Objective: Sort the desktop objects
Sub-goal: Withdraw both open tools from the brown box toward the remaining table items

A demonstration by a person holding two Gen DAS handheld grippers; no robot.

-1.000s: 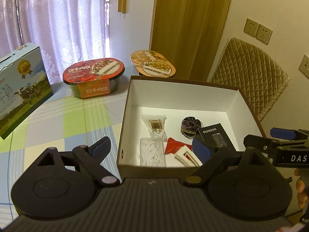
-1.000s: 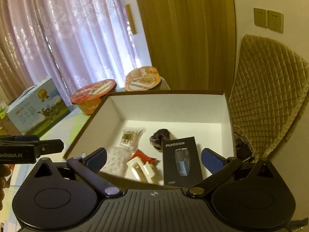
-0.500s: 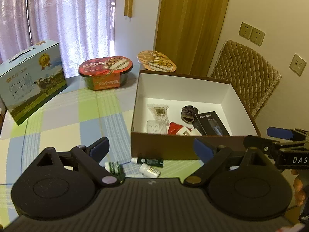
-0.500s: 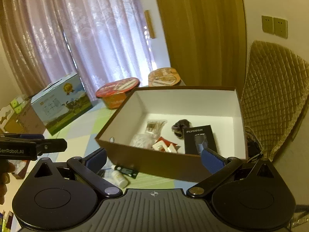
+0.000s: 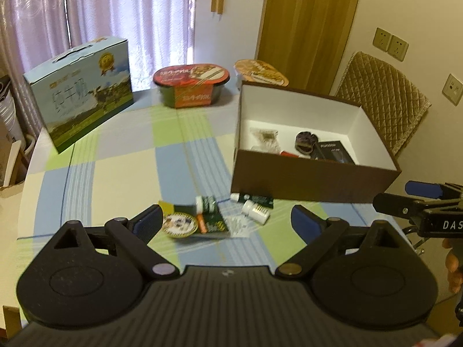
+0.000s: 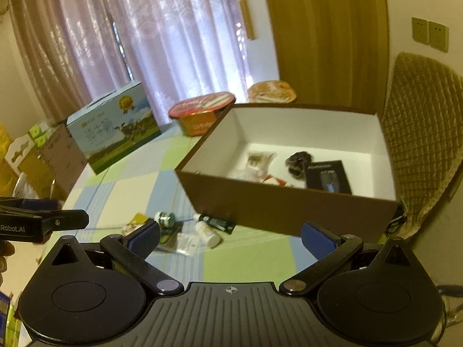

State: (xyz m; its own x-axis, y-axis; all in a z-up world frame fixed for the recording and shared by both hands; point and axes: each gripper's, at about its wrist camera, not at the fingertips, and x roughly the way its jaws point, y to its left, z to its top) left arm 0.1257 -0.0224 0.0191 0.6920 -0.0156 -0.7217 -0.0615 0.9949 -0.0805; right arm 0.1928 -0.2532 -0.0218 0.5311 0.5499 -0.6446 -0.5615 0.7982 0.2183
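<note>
— What took up most of the scene?

— The round table [image 5: 121, 173] with its checked cloth. Next in size was the brown box [image 5: 312, 179] with white inner walls, open on the right side of the table, and the blue milk carton [image 5: 81, 98] standing at the far left.

— And behind those?

— Two sealed meal bowls at the far edge: a red-lidded bowl [image 5: 192, 85] and an orange-lidded bowl [image 5: 260, 72] just behind the box.

— What lay inside the box?

— A black packet [image 6: 328, 176] at the right, a dark scrunchie [image 6: 298, 159] beside it, and some clear bags and a red item to the left — too blurred to name.

— Where were the things left to sort?

— In a loose cluster on the cloth just near the box's front wall: a round tin [image 5: 180, 225], a white bottle [image 5: 256, 211], a green-capped jar [image 6: 164, 219], and small packets.

— And the grippers?

— The left gripper [image 5: 225, 219] hung above that cluster, its fingers spread wide with nothing between them. The right gripper [image 6: 231, 238] was likewise wide and empty, over the cloth in front of the box.
</note>
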